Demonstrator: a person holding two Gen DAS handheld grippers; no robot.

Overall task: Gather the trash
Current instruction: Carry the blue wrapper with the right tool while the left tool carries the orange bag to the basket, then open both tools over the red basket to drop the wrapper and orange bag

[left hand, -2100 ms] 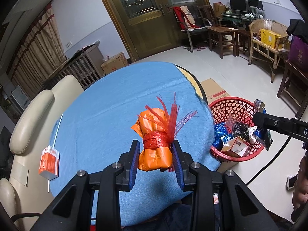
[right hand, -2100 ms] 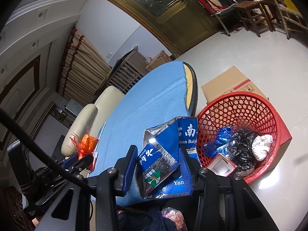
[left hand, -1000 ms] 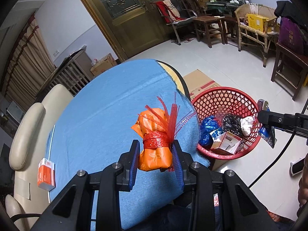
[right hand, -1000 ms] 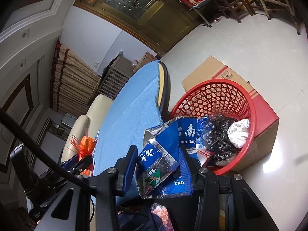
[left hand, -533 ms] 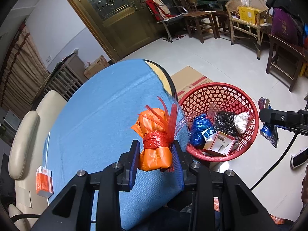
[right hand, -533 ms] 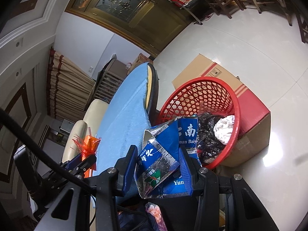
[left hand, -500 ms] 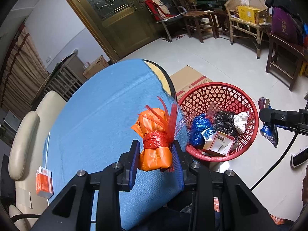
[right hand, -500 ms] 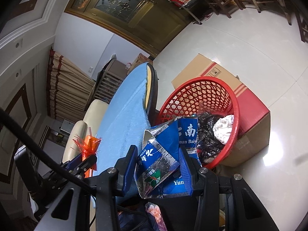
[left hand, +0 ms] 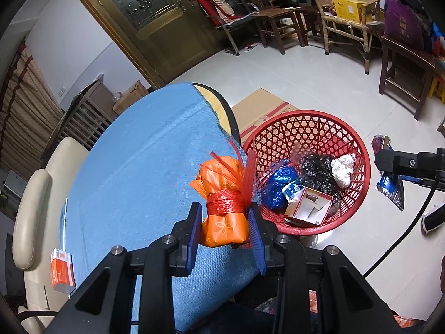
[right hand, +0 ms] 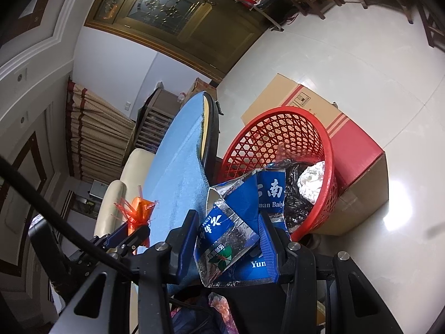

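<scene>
Closer now comes the red plastic lattice basket (left hand: 358, 150) than a second ago, filling more of both views, and the round table under its blue cloth (left hand: 144, 167) has slid off to the side. My left gripper (left hand: 225, 222) has its jaws clamped tight on the orange wrapper bundle tied with red mesh (left hand: 224, 203), which hangs over the table edge, just beside the basket's near rim. My right gripper (right hand: 230, 239) pinches the torn blue-and-silver foil packet (right hand: 236, 222), jaws partly closed on it; the packet sits low, just short of the basket's near wall. Inside the basket lie black and blue wrappers and a small open box. Now, to do this well: I carry each piece fully over the rim before letting go. Foil is light and may flutter, so I'd release low, near the pile. One small orange-and-white box (left hand: 62, 274) waits on the table, far side from the basket.
</scene>
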